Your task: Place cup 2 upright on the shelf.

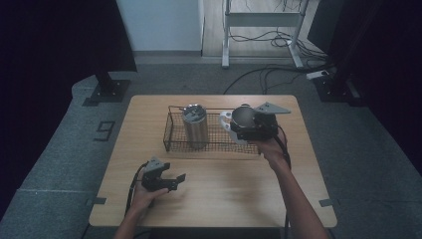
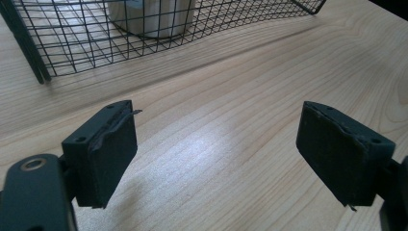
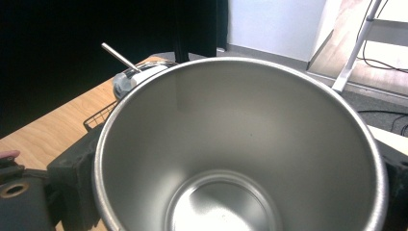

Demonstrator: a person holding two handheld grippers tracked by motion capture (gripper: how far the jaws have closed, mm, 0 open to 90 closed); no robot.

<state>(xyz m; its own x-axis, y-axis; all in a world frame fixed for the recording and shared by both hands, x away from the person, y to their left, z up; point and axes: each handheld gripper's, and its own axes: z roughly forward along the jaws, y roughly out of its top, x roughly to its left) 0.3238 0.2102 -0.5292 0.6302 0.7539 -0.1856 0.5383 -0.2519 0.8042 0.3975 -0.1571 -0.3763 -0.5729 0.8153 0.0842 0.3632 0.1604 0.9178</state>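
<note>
My right gripper (image 1: pixel 247 127) is shut on a steel cup (image 1: pixel 243 115) with a white handle, at the right end of a black wire basket (image 1: pixel 171 135). In the right gripper view the cup's bare inside (image 3: pixel 240 144) sits upright between the jaws, with nothing in it. A lidded steel tumbler (image 1: pixel 195 127) with a straw stands upright in the basket's left half. My left gripper (image 1: pixel 175 181) rests near the table's front left, apart from the basket. Its jaws stand wide open over bare wood (image 2: pixel 216 149).
The wooden table (image 1: pixel 224 194) has free room across its front half, between the two hands. In the left gripper view the basket's mesh (image 2: pixel 72 48) lies just ahead, with the tumbler's base (image 2: pixel 154 19) behind it. Cables and stand legs lie on the floor beyond.
</note>
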